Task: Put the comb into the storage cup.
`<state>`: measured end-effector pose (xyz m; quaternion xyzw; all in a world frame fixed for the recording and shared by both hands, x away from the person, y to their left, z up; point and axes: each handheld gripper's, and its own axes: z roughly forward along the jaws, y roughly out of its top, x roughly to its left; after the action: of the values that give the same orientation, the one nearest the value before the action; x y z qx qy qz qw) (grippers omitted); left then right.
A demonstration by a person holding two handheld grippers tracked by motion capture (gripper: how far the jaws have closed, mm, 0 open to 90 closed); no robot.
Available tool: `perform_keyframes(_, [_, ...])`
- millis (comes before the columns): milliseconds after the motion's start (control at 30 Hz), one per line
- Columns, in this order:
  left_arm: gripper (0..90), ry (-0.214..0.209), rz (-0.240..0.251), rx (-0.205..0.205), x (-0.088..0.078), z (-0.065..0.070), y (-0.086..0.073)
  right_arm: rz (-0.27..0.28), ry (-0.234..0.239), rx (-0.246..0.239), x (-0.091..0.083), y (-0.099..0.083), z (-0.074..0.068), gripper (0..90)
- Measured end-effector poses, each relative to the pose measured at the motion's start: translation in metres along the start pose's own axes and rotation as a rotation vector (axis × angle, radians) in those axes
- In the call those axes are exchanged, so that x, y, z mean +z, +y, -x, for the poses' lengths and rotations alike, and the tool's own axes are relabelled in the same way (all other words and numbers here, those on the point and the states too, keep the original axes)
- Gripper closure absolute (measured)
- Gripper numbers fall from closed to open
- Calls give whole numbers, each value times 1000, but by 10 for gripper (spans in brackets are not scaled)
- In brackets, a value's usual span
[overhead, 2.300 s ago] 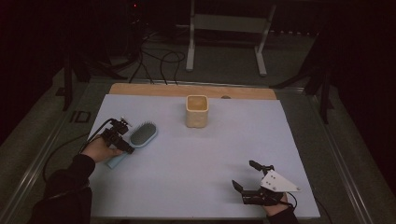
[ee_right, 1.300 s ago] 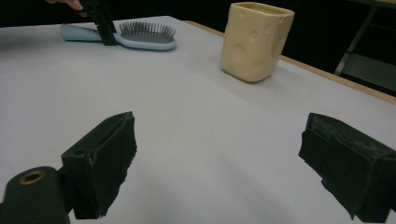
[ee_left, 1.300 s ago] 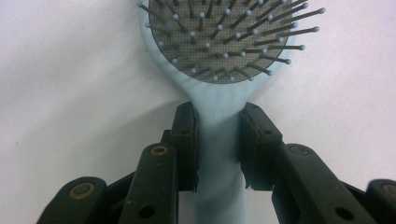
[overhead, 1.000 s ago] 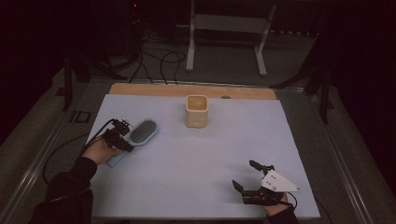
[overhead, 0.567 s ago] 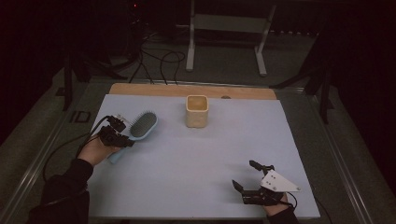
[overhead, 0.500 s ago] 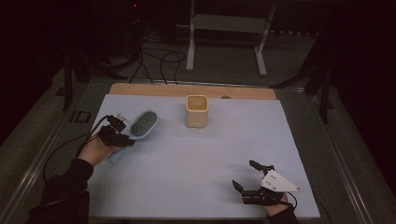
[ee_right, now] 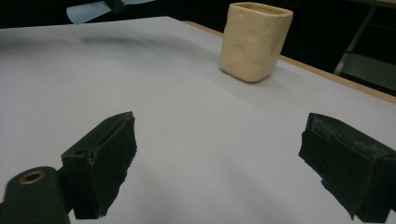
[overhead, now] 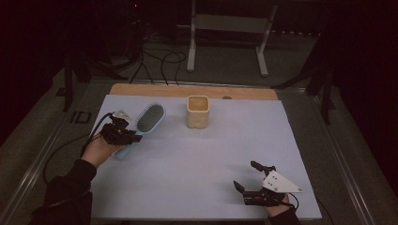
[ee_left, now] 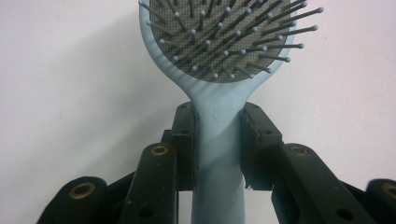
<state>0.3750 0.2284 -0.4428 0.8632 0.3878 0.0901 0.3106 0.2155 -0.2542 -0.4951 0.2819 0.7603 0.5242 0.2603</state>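
My left claw (overhead: 123, 132) grips the blue hairbrush (overhead: 146, 120) by its neck at the desk's (overhead: 187, 178) far left; I should carry it level toward the cream cup (overhead: 197, 111), right claw (overhead: 248, 178) open.

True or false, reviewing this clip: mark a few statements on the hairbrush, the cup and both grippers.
1. The left gripper is shut on the hairbrush at its handle. True.
2. The hairbrush's bristles face the table. False: in the high view they face up.
3. The right gripper holds the cream cup. False: its jaws stand open and hold nothing; the cup stands farther back on the table.
4. The cup stands upright. True.
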Motion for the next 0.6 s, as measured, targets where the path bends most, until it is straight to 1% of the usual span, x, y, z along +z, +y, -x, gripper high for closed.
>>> perform_keyframes(67, [699,3,22,6,-1,2,2,0,0,0,0,0,0,101])
perform_keyframes(100, [699,-6,28,13,-1,3,3,0,0,-2,0,0,0,100])
perform_keyframes(133, [699,1,40,17,-2,4,4,1,1,-1,0,0,0,101])
perform_keyframes(167, [699,-5,50,13,-2,5,6,2,1,1,1,0,0,101])
perform_keyframes(267, [699,-7,83,16,-4,7,10,2,0,1,1,0,0,100])
perform_keyframes(300, [699,-1,93,21,-4,8,11,1,-1,-1,0,0,0,100])
perform_keyframes(333, [699,-7,107,20,-4,9,12,0,0,0,0,0,0,101])
perform_keyframes(467, [698,-8,136,34,-4,13,17,3,1,2,0,0,0,101])
perform_keyframes(533, [698,-11,153,33,-4,14,18,3,1,2,0,0,0,100])
perform_keyframes(567, [699,-2,161,32,-4,15,19,4,1,2,0,0,0,101])
perform_keyframes(600, [698,-10,168,29,-3,15,20,3,1,0,0,0,0,101])
